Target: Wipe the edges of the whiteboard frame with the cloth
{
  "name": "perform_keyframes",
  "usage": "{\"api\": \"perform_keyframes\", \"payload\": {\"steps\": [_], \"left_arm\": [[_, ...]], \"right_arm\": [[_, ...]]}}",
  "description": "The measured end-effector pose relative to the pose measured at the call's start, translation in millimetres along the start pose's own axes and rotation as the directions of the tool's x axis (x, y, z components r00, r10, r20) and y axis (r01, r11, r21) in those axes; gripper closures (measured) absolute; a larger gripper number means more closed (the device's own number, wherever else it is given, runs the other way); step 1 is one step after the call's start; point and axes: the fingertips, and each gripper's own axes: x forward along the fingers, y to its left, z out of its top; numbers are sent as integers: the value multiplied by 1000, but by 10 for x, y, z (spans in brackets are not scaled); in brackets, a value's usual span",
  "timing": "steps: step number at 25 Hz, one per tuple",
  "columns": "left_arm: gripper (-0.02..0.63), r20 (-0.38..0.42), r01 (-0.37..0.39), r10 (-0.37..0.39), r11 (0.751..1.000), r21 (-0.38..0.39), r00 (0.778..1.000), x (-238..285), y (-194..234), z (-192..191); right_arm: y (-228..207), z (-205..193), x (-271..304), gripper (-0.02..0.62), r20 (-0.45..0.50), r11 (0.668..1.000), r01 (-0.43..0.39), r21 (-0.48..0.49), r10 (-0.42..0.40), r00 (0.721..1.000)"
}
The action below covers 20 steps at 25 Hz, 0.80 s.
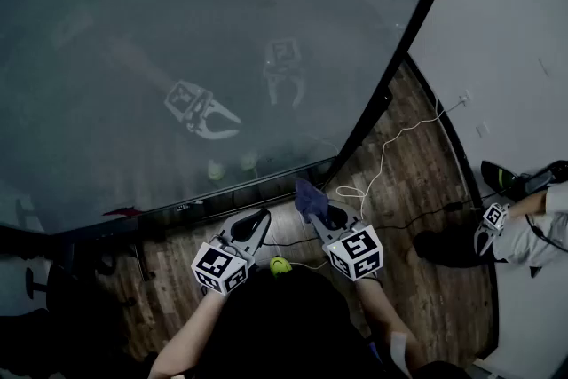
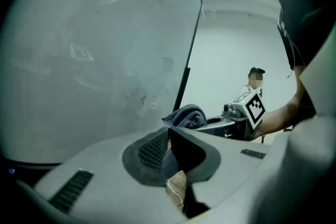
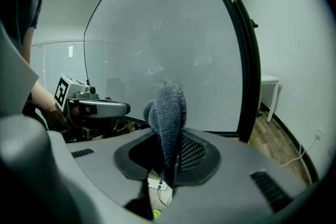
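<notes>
Head view: a large whiteboard (image 1: pixel 177 31) fills the upper left. Its surface is glossy grey, smudged, and mirrors both grippers. A thin black frame (image 1: pixel 390 75) borders it, and the right-hand edge appears bowed by the lens. Below and to the right lies a wood-plank floor (image 1: pixel 417 164), brown with a visible grain, and beyond it a plain white wall (image 1: pixel 506 31). A thin white cable (image 1: pixel 383 157) runs loosely across the planks. A second person (image 1: pixel 532 217) shows in part at the right margin.

The cloth (image 1: pixel 309 198) is dark blue-grey with a napped, towel-like pile and is bunched into a fold. It is clamped between the fingers of the right gripper (image 1: pixel 327 216) and stands up above their tips. It lies just at the frame's bottom rail, near the lower right corner. Contact with the rail cannot be confirmed.

The left gripper (image 1: pixel 257 220) is held beside the right one, slightly lower. Its fingers meet at the tips with nothing between them. The pads are black rubber with a fine ribbed grid, set in smooth grey shells.
</notes>
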Motion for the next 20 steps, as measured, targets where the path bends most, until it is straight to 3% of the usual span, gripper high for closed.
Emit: {"api": "perform_keyframes", "payload": {"steps": [9,20], "left_arm": [[578,0,10,-10,1000,-17,1000,94,33,29],[578,-47,-36,33,998,-60,998,-120,173,-124]], "right_arm": [[-129,-36,195,514,-33,1000,10,1,-9,999],[-865,-307,284,514,-107,980,160,119,-147,983]]}}
